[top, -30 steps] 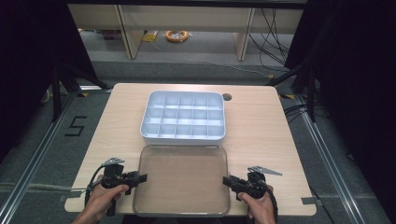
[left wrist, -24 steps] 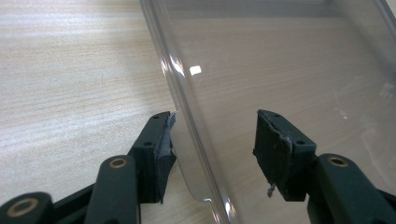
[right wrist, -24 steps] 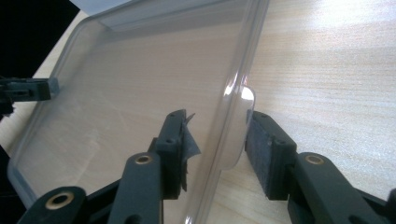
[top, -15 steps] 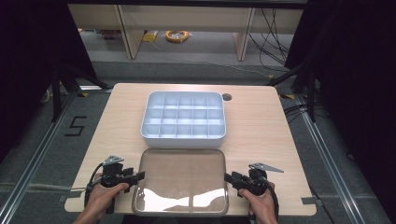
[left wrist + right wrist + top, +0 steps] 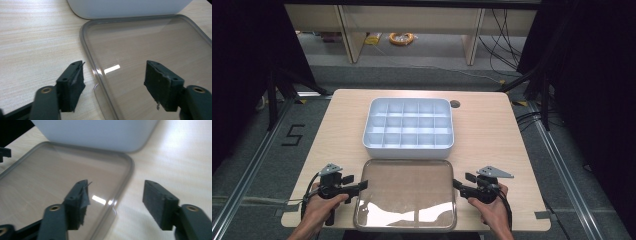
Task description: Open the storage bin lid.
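A clear plastic lid [image 5: 404, 195] lies flat on the wooden table [image 5: 492, 130], just in front of a white compartment box [image 5: 409, 127]. My left gripper [image 5: 362, 186] sits at the lid's left edge and my right gripper [image 5: 458, 184] at its right edge. In the left gripper view, the left gripper [image 5: 113, 80] straddles the lid's [image 5: 150, 45] rim with a gap at both pads. The right gripper [image 5: 116, 202] straddles the opposite rim of the lid [image 5: 62, 170] the same way. Both pairs of jaws have just been opening and press on nothing.
The white box [image 5: 125, 7] stands close behind the lid, its compartments holding nothing I can see. A small round hole [image 5: 455, 104] sits in the tabletop behind the box. Bare wood lies left and right of the box. The table's front edge runs under my hands.
Both grippers' jaws have spread wider at the lid's side edges. A bright reflection has appeared on the lid's near part. The hands have hardly shifted.
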{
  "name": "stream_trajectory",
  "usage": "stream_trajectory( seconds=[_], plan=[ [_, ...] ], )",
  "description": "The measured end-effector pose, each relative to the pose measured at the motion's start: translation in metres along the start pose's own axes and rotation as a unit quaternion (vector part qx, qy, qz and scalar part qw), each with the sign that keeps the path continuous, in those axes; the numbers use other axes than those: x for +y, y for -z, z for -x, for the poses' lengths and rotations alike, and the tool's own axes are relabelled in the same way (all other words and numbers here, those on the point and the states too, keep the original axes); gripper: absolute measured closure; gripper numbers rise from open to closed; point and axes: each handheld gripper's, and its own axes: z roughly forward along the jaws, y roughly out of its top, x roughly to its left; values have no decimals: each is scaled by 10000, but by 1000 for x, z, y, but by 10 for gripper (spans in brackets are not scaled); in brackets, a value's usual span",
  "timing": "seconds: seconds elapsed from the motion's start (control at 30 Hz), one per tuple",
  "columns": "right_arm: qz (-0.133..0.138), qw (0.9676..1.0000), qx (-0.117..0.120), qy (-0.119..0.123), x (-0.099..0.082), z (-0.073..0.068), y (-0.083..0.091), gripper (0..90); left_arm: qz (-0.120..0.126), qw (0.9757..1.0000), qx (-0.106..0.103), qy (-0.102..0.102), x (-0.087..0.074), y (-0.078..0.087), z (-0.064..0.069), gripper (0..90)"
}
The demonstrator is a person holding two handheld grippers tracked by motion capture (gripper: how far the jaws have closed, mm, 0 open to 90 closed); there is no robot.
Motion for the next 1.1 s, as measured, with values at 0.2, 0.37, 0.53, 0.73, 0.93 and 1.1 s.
stream_trajectory(
  seconds=[0.2,0.37,0.53,0.73,0.93,1.1],
  plan=[
    [202,9994,274,57,4,-2,5,262,178,9994,-249,-129,2,4,0,222],
    [326,9988,273,243,3,-7,18,208,111,9978,-431,-485,-3,9,7,177],
    [236,9994,258,77,-2,-10,26,204,10,9966,-509,-652,-6,11,15,156],
    [256,9990,331,133,-6,-14,35,201,63,9954,-516,-800,-11,18,21,155],
    [205,9990,371,118,-14,-20,42,178,85,9945,-525,-899,-15,25,28,155],
    [241,9982,541,38,-18,-27,45,161,167,9937,-549,-967,-22,31,33,155]
  ],
)
